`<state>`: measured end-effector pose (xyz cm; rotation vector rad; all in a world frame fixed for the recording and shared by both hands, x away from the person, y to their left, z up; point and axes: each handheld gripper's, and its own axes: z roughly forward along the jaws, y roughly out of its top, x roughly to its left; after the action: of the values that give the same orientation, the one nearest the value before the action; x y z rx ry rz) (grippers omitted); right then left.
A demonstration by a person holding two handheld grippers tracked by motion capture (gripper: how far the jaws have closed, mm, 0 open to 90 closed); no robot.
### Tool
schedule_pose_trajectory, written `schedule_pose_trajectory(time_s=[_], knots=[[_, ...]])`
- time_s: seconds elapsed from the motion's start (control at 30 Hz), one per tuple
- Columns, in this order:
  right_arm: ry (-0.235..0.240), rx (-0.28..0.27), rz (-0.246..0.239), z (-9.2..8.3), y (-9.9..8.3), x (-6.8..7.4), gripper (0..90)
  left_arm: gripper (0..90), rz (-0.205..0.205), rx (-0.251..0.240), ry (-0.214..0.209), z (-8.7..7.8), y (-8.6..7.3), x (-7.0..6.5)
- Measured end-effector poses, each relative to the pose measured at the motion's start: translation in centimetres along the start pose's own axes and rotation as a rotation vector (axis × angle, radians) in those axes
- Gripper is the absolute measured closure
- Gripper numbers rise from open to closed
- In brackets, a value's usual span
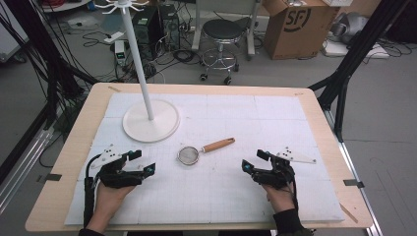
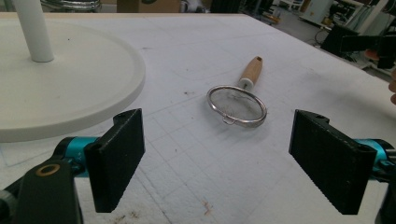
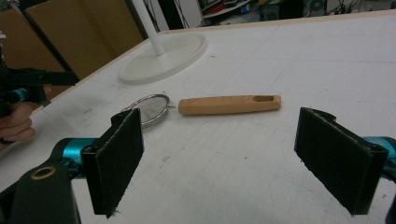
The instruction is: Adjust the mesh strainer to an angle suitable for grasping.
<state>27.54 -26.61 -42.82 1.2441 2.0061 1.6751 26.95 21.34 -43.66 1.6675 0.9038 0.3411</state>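
A small round metal strainer with a light wooden handle (image 1: 201, 151) lies flat on the white padded mat (image 1: 236, 123), a little above the middle of the high view. Its wire bowl is at the left and its handle points up and to the right. Nothing is touching it.

The left gripper (image 1: 141, 164) sits at the lower left of that view and the right gripper (image 1: 252, 164) at the lower right, with the strainer between them and a bit further up. Both sets of black jaws are spread wide and hold nothing. In the left gripper view the strainer's silver rim (image 2: 237, 105) shows between the jaws, near the middle of the frame. In the right gripper view the wooden handle (image 3: 229, 104) lies sideways across the middle of the frame, also between the jaws.

The tall white stand with a round flat base (image 1: 150, 120) is in the upper left of the high view, near the strainer but not touching it. It has hooks at the top.

I think the step now is to grab the strainer. The right gripper looks best placed for it. It should go forward and down until the handle sits between the pads, then squeeze on the middle of the wood, not the thin wire rim. Going slowly should stop the jaws from knocking the strainer away
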Motion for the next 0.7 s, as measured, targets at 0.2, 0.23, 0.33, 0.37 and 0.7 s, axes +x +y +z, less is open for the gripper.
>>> schedule_pose_trajectory(time_s=[0.2,0.23,0.33,0.37,0.7], knots=[[-0.006,-0.002,0.001,0.04,-0.02,-0.02,14.7,18.9,-0.003,0.001,-0.002,-0.10,-0.15,-0.07],[-0.005,0.002,-0.003,0.01,0.00,-0.09,14.7,18.9,-0.002,0.006,-0.002,-0.05,-0.23,-0.13],[-0.006,0.005,0.001,0.07,-0.01,-0.08,14.7,18.8,-0.002,0.009,-0.001,-0.05,-0.28,-0.17],[-0.005,0.007,0.005,0.07,-0.01,-0.06,14.7,18.8,0.001,0.010,0.000,-0.08,-0.28,-0.17],[-0.017,0.026,0.032,0.57,0.01,-0.27,40.3,18.9,0.004,0.008,0.000,-0.33,-0.43,-0.08]])
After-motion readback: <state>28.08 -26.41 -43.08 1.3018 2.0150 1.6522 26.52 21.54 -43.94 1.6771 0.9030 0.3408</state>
